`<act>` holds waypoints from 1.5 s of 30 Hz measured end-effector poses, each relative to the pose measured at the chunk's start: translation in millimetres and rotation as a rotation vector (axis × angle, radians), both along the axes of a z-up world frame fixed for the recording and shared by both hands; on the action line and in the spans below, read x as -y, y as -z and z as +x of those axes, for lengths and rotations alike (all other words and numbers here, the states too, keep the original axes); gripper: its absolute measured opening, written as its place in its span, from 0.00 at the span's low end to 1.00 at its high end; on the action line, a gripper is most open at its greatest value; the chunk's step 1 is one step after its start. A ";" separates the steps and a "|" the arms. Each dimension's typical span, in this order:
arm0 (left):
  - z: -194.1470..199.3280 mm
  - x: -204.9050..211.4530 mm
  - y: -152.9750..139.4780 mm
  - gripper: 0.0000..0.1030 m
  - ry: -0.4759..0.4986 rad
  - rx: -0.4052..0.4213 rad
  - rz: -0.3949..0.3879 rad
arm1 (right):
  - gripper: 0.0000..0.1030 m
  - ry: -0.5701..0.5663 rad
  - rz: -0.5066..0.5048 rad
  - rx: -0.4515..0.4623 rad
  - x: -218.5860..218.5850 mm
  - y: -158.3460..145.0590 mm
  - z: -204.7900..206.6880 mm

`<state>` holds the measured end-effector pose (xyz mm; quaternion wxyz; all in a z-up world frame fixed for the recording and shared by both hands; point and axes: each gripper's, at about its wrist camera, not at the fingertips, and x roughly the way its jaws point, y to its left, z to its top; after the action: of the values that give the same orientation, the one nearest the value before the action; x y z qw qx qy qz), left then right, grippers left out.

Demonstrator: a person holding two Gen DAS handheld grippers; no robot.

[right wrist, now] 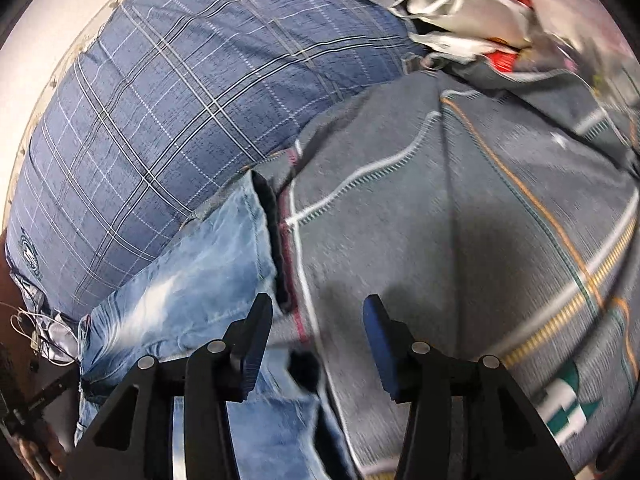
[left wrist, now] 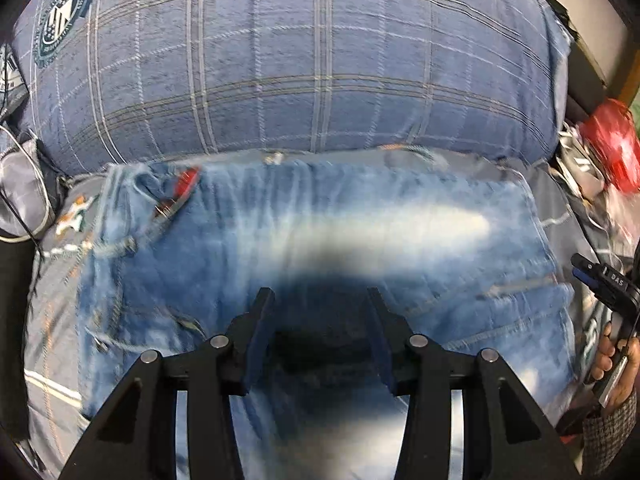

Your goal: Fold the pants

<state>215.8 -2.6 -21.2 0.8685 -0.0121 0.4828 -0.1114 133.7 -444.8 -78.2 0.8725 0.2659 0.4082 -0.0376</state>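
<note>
Both tongs above jeans

Blue plaid pillow against pale wall; grey patterned bedspread below; red clutter beside.

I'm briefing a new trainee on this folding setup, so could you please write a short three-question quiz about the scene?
1. True or false: the left gripper is shut on the jeans.
2. What lies directly behind the jeans? A) blue plaid pillow B) wooden box C) laptop
3. The right gripper hangs over the jeans' edge and the grey ____.

Key: 1 false, its jaws are open; 2 A; 3 bedspread.
</note>
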 end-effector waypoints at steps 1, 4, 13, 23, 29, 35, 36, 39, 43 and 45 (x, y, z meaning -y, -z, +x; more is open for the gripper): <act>5.0 -4.7 -0.7 0.44 -0.007 0.011 0.001 | 0.50 -0.005 -0.008 -0.003 -1.9 -0.2 5.4; 22.8 -28.1 -1.9 0.44 -0.052 0.018 -0.008 | 0.51 -0.023 -0.036 -0.013 -9.3 -1.0 20.3; 90.7 -151.4 3.6 0.59 -0.334 -0.021 -0.189 | 0.54 -0.062 -0.040 -0.045 -26.5 -2.8 82.2; 150.6 -200.3 42.8 0.65 -0.386 -0.086 -0.235 | 0.62 -0.099 -0.113 -0.106 -37.4 1.1 150.9; 180.4 -174.7 63.5 0.67 -0.277 -0.148 -0.197 | 0.62 -0.105 -0.123 -0.148 -41.1 15.1 168.3; 180.7 -167.1 63.7 0.22 -0.256 -0.157 -0.154 | 0.31 -0.108 -0.120 -0.167 -45.4 20.1 180.6; 177.4 -167.6 58.9 0.22 -0.251 -0.138 -0.154 | 0.24 -0.103 -0.129 -0.157 -45.8 16.1 179.3; 164.6 -174.9 41.8 0.21 -0.265 -0.090 -0.194 | 0.18 -0.096 -0.124 -0.117 -42.8 1.5 171.6; 144.9 -179.3 23.3 0.21 -0.250 -0.047 -0.214 | 0.04 -0.088 -0.086 -0.075 -41.0 -18.3 154.5; 133.5 -174.9 13.1 0.21 -0.240 -0.025 -0.216 | 0.04 -0.100 -0.089 -0.054 -46.9 -30.9 143.4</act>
<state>349.3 172.3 -34.3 0.8631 -0.1644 0.4741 -0.0576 277.1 -397.9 -47.3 0.8729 0.2053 0.4421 -0.0192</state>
